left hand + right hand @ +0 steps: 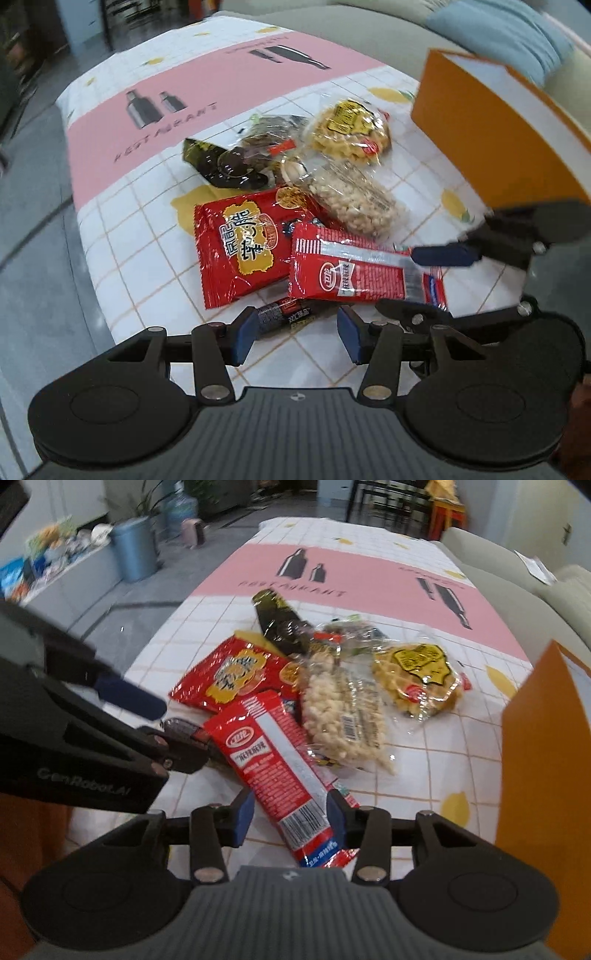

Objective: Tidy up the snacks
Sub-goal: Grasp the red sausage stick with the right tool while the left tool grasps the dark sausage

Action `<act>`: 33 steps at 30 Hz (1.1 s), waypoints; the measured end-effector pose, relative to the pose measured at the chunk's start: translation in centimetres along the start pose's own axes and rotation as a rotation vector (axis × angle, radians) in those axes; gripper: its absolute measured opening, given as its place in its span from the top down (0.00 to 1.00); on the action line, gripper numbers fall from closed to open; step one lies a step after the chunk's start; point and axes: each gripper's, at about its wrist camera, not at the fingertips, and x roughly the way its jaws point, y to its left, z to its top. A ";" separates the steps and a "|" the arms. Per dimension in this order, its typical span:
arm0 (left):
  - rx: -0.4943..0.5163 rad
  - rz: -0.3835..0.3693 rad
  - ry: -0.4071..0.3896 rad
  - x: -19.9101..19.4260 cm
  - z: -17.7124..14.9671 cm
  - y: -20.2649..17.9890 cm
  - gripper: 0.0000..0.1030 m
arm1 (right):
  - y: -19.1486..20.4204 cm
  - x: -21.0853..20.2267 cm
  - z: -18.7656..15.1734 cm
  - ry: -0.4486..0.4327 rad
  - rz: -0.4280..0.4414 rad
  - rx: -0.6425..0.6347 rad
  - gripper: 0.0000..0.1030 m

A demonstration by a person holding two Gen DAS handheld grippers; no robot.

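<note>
A pile of snack packets lies on the table. A long red-and-white striped packet (280, 771) (354, 269) lies between the open fingers of my right gripper (290, 818), also seen in the left wrist view (428, 284). My left gripper (295, 334) is open over a small dark stick packet (291, 314) and also shows in the right wrist view (162, 727). Further back lie a red peanut packet (240, 243), a clear bag of pale nuts (354, 203), a yellow snack bag (351, 129) and a dark green packet (218, 166). An orange box (498, 144) (543, 775) stands at the right.
The table has a white grid cloth (140, 236) with a pink band (221, 88). A grey sofa (517, 587) runs along the right side. The floor (33, 240) lies beyond the table's left edge. A blue bin (135, 548) stands far left.
</note>
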 end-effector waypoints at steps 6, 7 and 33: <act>0.044 -0.038 0.025 1.4 0.3 0.4 0.43 | 0.5 1.5 0.0 0.013 -0.014 -0.060 0.52; 0.061 -0.044 0.025 1.5 0.4 0.3 0.43 | 0.5 1.7 0.0 0.015 -0.016 -0.068 0.52; 0.388 -0.132 0.087 4.9 1.3 -2.3 0.52 | -5.4 -1.3 0.3 0.109 0.177 0.392 0.91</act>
